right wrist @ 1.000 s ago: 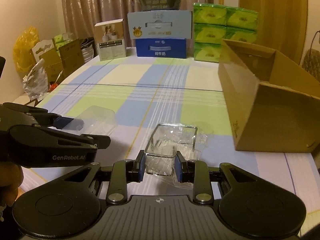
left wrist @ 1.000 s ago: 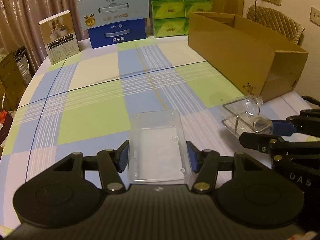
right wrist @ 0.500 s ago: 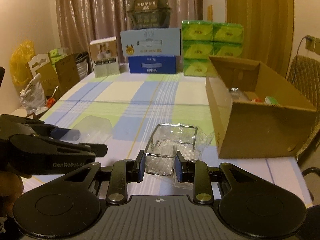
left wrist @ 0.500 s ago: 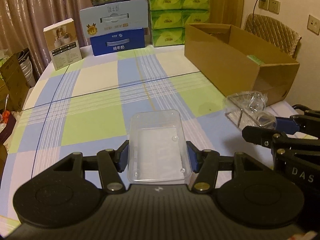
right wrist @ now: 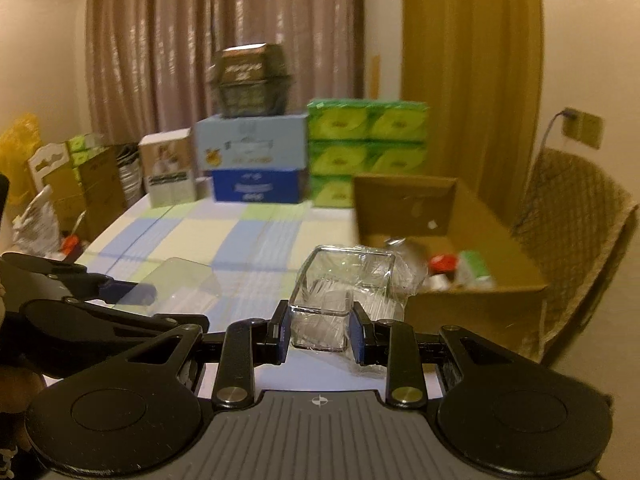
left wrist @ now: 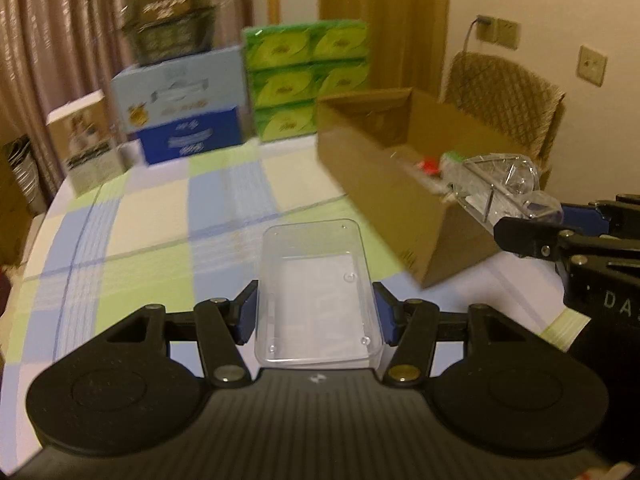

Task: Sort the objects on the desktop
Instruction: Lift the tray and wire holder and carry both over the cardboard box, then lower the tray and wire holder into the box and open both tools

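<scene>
The cardboard box [right wrist: 448, 248] is what the coming move turns on: it lies ahead of the right gripper [right wrist: 318, 330] and slightly to its right, open top upward, its near wall just past the jaws' tips. From the left gripper [left wrist: 316, 314] the same box sits ahead and off to the right, its long axis running away from the jaws toward the far right. The right hand is the nearer one, by my reading.

The right jaws pinch a small clear square container [right wrist: 340, 292] with crinkled plastic wrap on it, pads pressed on its two side walls at the near end; the container juts forward toward the box wall. The left jaws pinch a clear rectangular tray [left wrist: 316, 288] across its short width, its long axis pointing straight ahead along the jaws. Both items look lifted off the tabletop [left wrist: 160, 220] (the blur makes the gap under them hard to judge).

Already inside the box lie a few things, something red-capped [right wrist: 442, 262] and something green [right wrist: 474, 266] among them; I cannot tell exactly what. A drop there would want a free spot, probably nearer the front wall.

In the way: chiefly the box's near wall, which each load must clear from above. Seen from the left wrist, the right gripper and its container sit between the left jaws and the box opening, so the hands could crowd each other. The stacked cartons and green tissue packs [right wrist: 366, 152] at the far edge stand well apart.
</scene>
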